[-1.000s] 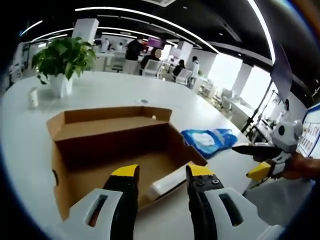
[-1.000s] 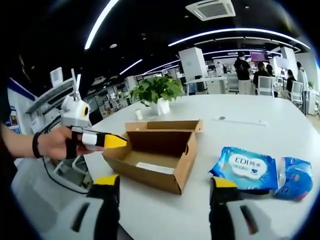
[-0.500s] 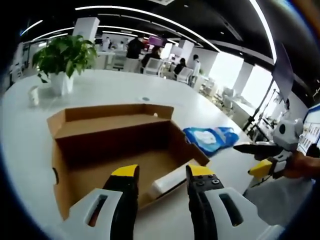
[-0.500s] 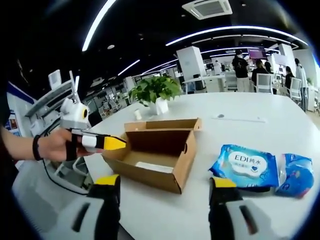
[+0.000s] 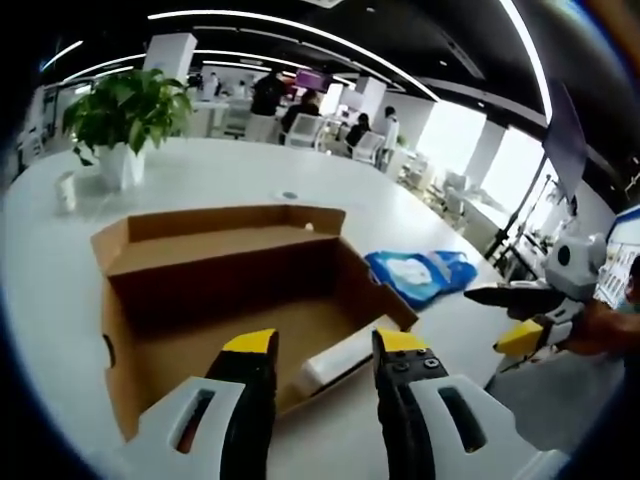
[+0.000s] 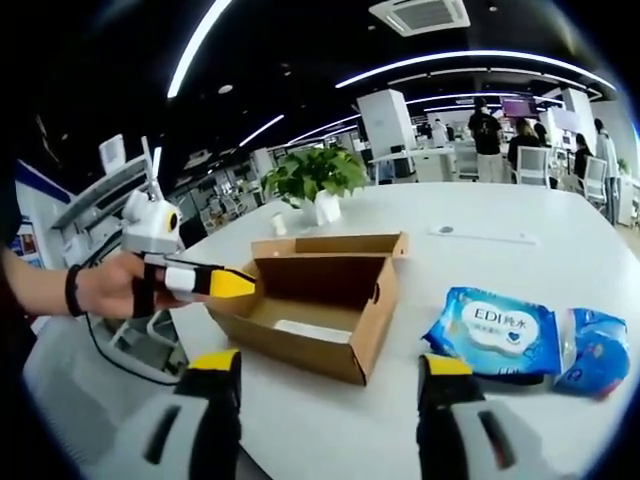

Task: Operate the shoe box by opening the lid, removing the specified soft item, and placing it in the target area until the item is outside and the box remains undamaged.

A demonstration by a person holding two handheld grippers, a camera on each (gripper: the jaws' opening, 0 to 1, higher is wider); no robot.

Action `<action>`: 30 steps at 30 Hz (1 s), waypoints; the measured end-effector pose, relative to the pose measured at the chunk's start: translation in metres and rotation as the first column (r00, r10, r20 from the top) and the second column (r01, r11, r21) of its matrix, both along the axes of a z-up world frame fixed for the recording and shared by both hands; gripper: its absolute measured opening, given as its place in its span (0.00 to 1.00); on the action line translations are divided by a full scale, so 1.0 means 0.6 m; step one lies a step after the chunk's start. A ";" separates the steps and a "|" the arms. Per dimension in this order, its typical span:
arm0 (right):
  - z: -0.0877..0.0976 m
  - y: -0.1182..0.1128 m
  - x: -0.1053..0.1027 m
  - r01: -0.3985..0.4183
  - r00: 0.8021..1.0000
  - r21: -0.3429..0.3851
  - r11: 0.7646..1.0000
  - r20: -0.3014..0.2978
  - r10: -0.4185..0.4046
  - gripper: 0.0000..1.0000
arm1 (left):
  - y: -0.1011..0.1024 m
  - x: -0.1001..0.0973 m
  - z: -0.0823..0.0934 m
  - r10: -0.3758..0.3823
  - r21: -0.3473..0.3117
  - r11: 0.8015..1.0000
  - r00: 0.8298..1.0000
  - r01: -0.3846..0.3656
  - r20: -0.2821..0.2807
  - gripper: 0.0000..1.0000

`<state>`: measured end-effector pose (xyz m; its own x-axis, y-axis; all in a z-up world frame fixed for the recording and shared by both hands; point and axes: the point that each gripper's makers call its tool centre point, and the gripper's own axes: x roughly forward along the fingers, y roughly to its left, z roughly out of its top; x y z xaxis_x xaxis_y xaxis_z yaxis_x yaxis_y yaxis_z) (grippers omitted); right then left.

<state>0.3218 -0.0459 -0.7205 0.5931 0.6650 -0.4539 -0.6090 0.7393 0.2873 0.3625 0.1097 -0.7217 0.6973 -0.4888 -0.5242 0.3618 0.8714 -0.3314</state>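
Now the left gripper (image 5: 322, 345) is hovering, jaws parted and holding nothing, over the open box (image 5: 220, 290); the right gripper (image 6: 330, 365) is gaping too, with the blue wipes pack (image 6: 495, 335) lying on the desk (image 6: 500, 250) beside the box.

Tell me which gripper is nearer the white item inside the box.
Left. The left gripper hovers at the box's near edge, just above the white item; the right gripper is back from the box, toward the wipes pack.

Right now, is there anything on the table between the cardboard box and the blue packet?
No. In the right gripper view, only bare white table separates the cardboard box from the blue packet.
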 end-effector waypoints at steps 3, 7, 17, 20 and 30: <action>-0.002 -0.001 0.000 -0.001 1.000 -0.001 1.000 -0.005 0.001 0.71 | 0.001 0.000 0.002 0.003 -0.002 1.000 1.000 -0.003 0.003 0.38; -0.009 -0.007 0.001 0.003 1.000 -0.005 1.000 -0.022 -0.003 0.70 | 0.005 -0.001 0.004 0.012 -0.008 1.000 1.000 -0.012 0.003 0.38; -0.004 0.008 0.025 -0.022 0.999 -0.023 0.999 -0.024 0.022 0.69 | 0.008 -0.004 0.013 0.032 -0.016 0.999 0.999 -0.032 0.012 0.37; 0.001 0.019 0.033 -0.052 0.999 -0.038 0.998 -0.011 0.052 0.69 | 0.005 -0.006 0.017 0.031 -0.019 0.999 0.999 -0.030 0.015 0.37; 0.008 0.034 0.055 -0.122 0.992 -0.102 0.987 0.006 0.123 0.69 | 0.008 -0.007 0.024 0.037 -0.017 0.999 0.999 -0.037 0.025 0.37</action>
<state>0.3549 -0.0258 -0.7155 0.5159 0.6841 -0.5156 -0.7000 0.6836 0.2065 0.3582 0.1147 -0.7076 0.7279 -0.4712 -0.4981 0.3378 0.8786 -0.3375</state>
